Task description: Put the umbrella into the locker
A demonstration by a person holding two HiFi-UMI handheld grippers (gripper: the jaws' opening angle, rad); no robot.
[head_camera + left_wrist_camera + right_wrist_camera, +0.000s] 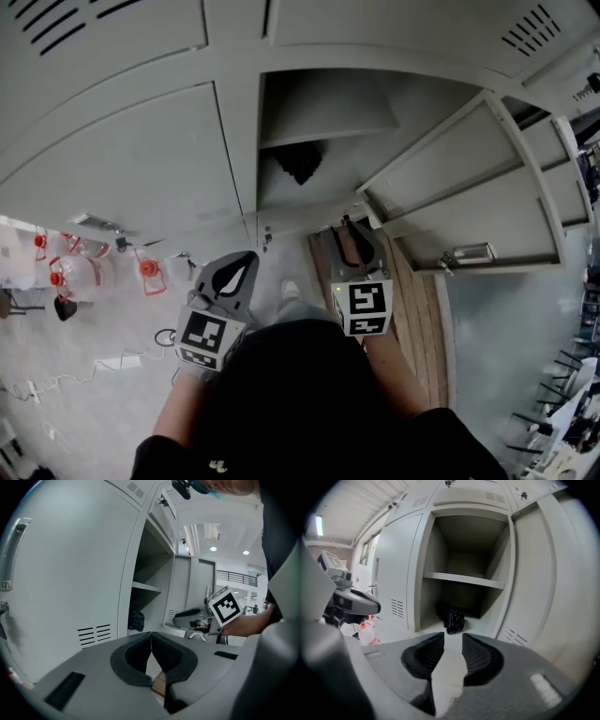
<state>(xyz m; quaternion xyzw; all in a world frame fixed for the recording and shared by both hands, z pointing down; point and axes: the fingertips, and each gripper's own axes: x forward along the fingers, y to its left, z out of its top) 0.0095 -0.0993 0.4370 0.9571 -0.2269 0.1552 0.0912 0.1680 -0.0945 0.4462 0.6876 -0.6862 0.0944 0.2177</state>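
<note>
Right gripper view, tool (453, 634) slightly apart, empty

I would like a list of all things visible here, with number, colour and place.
Lockers: a row, grey, ahead; one open.
Shelf: one, grey, inside the open locker.
Umbrella: one, black, on that locker's floor under the shelf.
Door: one, grey, swung open at right.
Bottles: several, clear with red caps, floor at left.
Boards: a few, brown wood, floor below the door.
Left gripper: one, grey, jaws together, empty.
Right gripper: one, grey, jaws slightly apart, empty.
</note>
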